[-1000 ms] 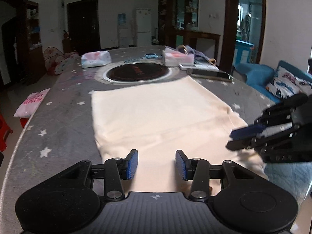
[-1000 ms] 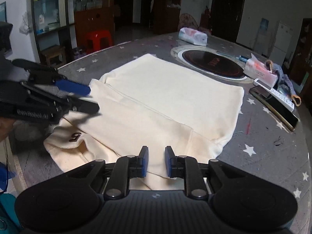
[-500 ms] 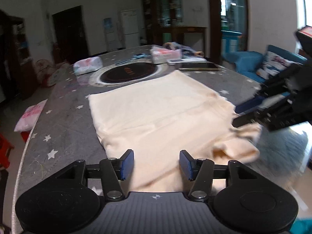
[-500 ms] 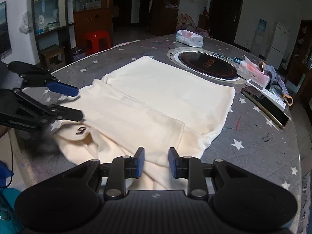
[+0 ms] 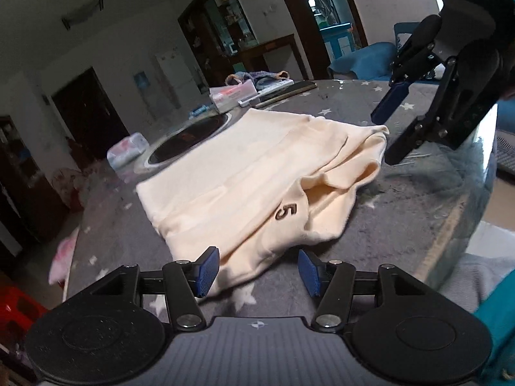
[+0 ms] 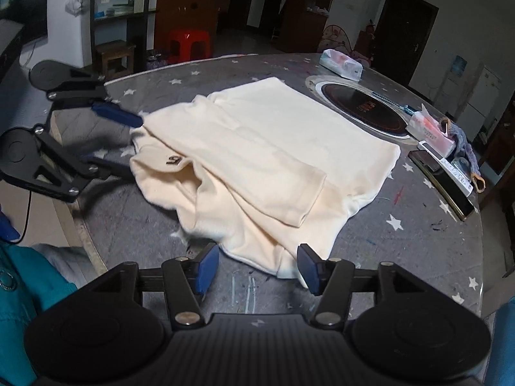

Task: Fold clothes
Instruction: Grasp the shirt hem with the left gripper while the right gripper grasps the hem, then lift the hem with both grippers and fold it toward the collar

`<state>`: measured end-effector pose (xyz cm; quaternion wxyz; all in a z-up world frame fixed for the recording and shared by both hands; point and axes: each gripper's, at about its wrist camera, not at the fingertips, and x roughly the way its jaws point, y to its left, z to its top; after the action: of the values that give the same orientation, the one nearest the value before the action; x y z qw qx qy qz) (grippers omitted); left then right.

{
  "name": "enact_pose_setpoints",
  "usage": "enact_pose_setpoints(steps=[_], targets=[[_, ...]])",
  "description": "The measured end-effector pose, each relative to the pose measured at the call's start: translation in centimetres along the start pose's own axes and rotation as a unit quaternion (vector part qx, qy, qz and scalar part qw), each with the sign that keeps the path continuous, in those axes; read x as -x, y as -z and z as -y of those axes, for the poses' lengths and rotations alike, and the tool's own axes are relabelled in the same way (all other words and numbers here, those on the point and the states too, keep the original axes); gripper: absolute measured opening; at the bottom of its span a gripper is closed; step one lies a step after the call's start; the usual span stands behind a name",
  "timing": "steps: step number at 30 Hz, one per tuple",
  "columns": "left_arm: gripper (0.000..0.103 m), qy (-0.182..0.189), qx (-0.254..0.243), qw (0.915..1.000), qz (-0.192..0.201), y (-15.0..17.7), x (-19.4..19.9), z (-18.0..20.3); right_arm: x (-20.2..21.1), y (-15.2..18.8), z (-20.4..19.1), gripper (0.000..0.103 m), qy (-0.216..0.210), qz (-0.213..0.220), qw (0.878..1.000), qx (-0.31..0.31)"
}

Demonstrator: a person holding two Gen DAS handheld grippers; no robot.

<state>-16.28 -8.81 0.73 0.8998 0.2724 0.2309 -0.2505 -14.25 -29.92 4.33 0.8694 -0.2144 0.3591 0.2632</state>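
Garment: a cream shirt lies partly folded on the bench, the body flat and smooth on the side far from both tongs, the near end bunched and rumpled.
Marking: a small dark figure like a 5 is stitched on the cloth just ahead of the left tongs.
Sleeve: from the right wrist view a folded flap lies across the body, its end pointing toward the right tongs.
Near edge: a loose fold gapes open ahead and to the right of the left tongs.
Left tongs: released, jaws spread wide, holding nothing; the shirt's near corner lies between and just ahead of the blue pads.
Right tongs: released, jaws wide apart, nothing gripped; the shirt's hem reaches in between the pads, and I cannot tell whether it touches them.
Each from the other: the right tongs hang at the shirt's right corner; the left tongs sit at its left edge.
Bench: grey cover with white stars, a round dark hob set in beyond the shirt.
Tissue packs: one soft pack beyond the hob, another to its right.
Far right of the right tongs: a dark phone lies flat, with a white remote beside it.
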Motion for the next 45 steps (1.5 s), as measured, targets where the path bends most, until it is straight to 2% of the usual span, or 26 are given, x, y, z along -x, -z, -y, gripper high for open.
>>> enact_pose_setpoints(steps=[3, 5, 8, 12, 15, 16, 18, 19, 20, 23, 24, 26, 28, 34, 36, 37, 38, 41, 45], targets=[[0.053, 0.000, -0.006, 0.9999, 0.010, -0.2, -0.4, 0.2, -0.1, 0.2, -0.8, 0.059, 0.005, 0.008, 1.000, 0.021], [0.033, 0.003, -0.008, 0.9999, 0.013, -0.4, -0.7, 0.4, -0.2, 0.4, -1.3, 0.063, 0.008, 0.013, 0.999, 0.037], [0.019, 0.005, 0.005, 0.9998, 0.020, -0.9, -0.7, 0.0, -0.5, 0.5, -2.0, 0.063, 0.010, 0.022, 0.998, 0.060], [0.015, 0.012, 0.043, 0.9985, 0.031, -2.3, -0.6, -1.8, -0.9, 0.3, -2.7, 0.063, 0.010, 0.037, 0.996, 0.083], [0.014, 0.016, 0.069, 0.9970, 0.030, -3.5, -1.3, -3.5, -1.5, -0.3, -2.6, 0.058, 0.010, 0.052, 0.995, 0.081], [0.012, 0.014, 0.073, 0.9968, 0.029, -3.8, -1.6, -3.8, -1.7, -0.5, -2.5, 0.053, 0.008, 0.055, 0.995, 0.078], [0.012, 0.013, 0.078, 0.9966, 0.025, -4.0, -2.3, -4.3, -2.5, -1.3, -2.0, 0.040, -0.010, 0.053, 0.997, 0.059], [0.012, 0.014, 0.081, 0.9964, 0.023, -4.0, -2.5, -4.5, -2.9, -1.7, -1.8, 0.028, -0.018, 0.052, 0.997, 0.049], [0.013, 0.015, 0.083, 0.9962, 0.019, -3.8, -2.6, -4.7, -3.4, -2.1, -1.4, 0.021, -0.032, 0.049, 0.998, 0.034], [0.016, 0.015, 0.090, 0.9958, 0.010, -3.1, -2.6, -5.2, -4.0, -3.2, -0.1, 0.013, -0.052, 0.046, 0.998, 0.002], [0.018, 0.016, 0.088, 0.9959, 0.010, -2.8, -2.3, -5.2, -4.1, -3.5, 0.4, 0.013, -0.054, 0.046, 0.997, -0.009], [0.035, 0.016, 0.080, 0.9966, 0.012, -2.1, -1.4, -5.0, -4.1, -4.0, 1.5, 0.011, -0.057, 0.047, 0.997, -0.031], [0.048, 0.013, 0.071, 0.9973, 0.011, -1.6, -0.9, -4.6, -4.1, -4.3, 2.0, 0.010, -0.058, 0.049, 0.996, -0.045], [0.049, 0.017, 0.036, 0.9992, 0.003, -0.7, -0.7, -3.2, -4.4, -5.3, 3.6, 0.010, -0.058, 0.055, 0.993, -0.081], [0.049, 0.004, 0.029, 0.9996, 0.002, -0.7, -1.1, -3.0, -4.4, -5.4, 3.6, 0.009, -0.057, 0.058, 0.993, -0.081], [0.048, 0.001, 0.027, 0.9996, 0.001, -0.7, -1.3, -3.1, -4.3, -5.5, 3.4, 0.009, -0.056, 0.059, 0.994, -0.078], [0.036, 0.000, 0.026, 0.9997, -0.001, -0.7, -1.5, -3.2, -3.9, -5.3, 3.1, 0.009, -0.056, 0.062, 0.994, -0.076], [0.013, 0.005, 0.035, 0.9993, -0.010, -0.4, -1.7, -3.7, -2.7, -4.7, 2.4, 0.008, -0.056, 0.072, 0.993, -0.068], [0.007, 0.015, 0.045, 0.9989, -0.003, -0.4, -0.4, -4.0, -1.1, -4.0, 1.5, 0.007, -0.057, 0.085, 0.993, -0.058]])
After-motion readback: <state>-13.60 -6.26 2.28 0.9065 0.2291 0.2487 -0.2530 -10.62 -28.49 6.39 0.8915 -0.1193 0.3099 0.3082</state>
